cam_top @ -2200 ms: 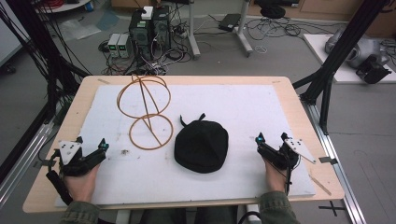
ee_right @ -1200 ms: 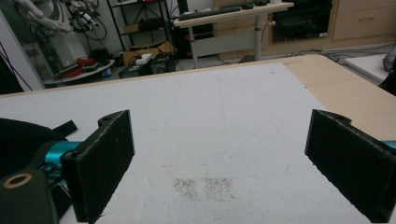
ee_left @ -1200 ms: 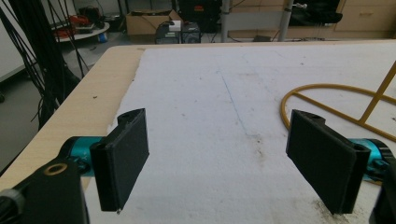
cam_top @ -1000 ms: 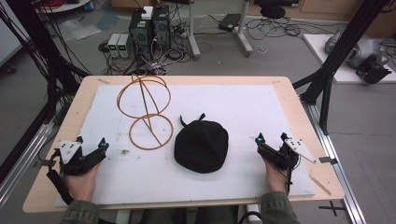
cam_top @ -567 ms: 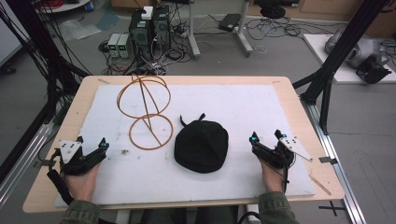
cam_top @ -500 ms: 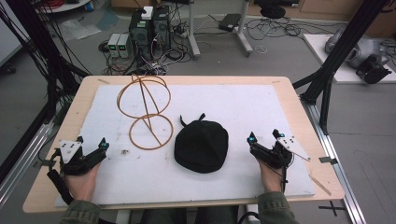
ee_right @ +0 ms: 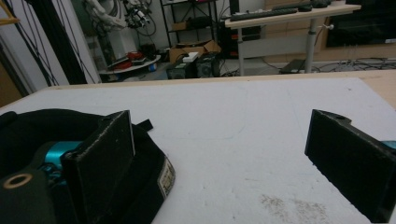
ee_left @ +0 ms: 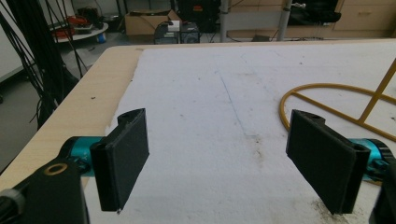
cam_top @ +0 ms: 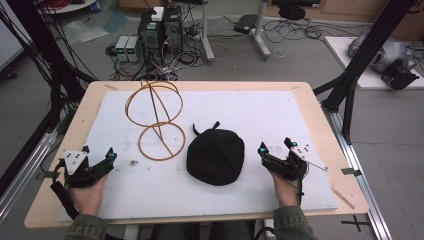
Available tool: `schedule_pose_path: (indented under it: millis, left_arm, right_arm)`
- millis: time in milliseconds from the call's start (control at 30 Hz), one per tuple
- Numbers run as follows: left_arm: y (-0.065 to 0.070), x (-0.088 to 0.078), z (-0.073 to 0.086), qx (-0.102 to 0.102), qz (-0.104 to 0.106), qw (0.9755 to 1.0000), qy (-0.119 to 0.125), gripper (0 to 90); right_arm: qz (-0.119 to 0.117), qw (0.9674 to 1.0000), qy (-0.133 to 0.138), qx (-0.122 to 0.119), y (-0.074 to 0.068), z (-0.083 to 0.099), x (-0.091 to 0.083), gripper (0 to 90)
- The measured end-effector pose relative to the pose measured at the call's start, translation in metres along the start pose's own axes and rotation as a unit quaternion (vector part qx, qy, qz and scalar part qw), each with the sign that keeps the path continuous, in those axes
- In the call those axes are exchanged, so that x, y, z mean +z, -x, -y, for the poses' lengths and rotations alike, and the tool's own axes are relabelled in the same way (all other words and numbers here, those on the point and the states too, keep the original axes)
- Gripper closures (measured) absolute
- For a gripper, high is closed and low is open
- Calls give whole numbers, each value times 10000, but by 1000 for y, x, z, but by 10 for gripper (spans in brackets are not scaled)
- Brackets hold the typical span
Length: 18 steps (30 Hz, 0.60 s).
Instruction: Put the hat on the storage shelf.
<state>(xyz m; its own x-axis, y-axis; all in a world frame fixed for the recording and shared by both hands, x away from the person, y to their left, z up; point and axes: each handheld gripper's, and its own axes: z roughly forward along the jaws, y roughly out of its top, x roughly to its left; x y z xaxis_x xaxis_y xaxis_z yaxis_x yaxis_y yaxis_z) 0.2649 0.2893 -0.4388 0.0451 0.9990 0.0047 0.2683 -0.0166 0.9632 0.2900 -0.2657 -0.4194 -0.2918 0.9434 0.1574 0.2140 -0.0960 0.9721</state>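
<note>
Where its left jaw stands, black cap (ee_right: 56,135) partly hidden.

A black cap (cam_top: 216,156) lies on the white mat (cam_top: 280,115) covering the counter (cam_top: 320,120). Just left of it stands a wire hat stand (cam_top: 156,120). The right tongs (cam_top: 276,150) sit near the cap's right edge, jaws apart; the left tongs (cam_top: 98,152) rest well left, also apart.
</note>
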Motion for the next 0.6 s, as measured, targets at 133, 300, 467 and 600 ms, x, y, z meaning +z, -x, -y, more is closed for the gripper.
schedule_pose_path:
  millis: [133,300,467,600]
  left_arm:
    - [1,1,0,1,13,10000,1,214]
    - [1,1,0,6,22,10000,-6,214]
    - [1,2,0,20,23,10000,-30,214]
    - [0,2,0,15,27,10000,-40,214]
  right_arm:
    - [-110,9999,-22,-34,-6,-1,1,73]
    - [-227,9997,-89,-50,-12,-2,3,73]
    - [-391,9990,-226,-78,-17,0,6,73]
    - [-524,9982,-284,-94,-23,0,6,73]
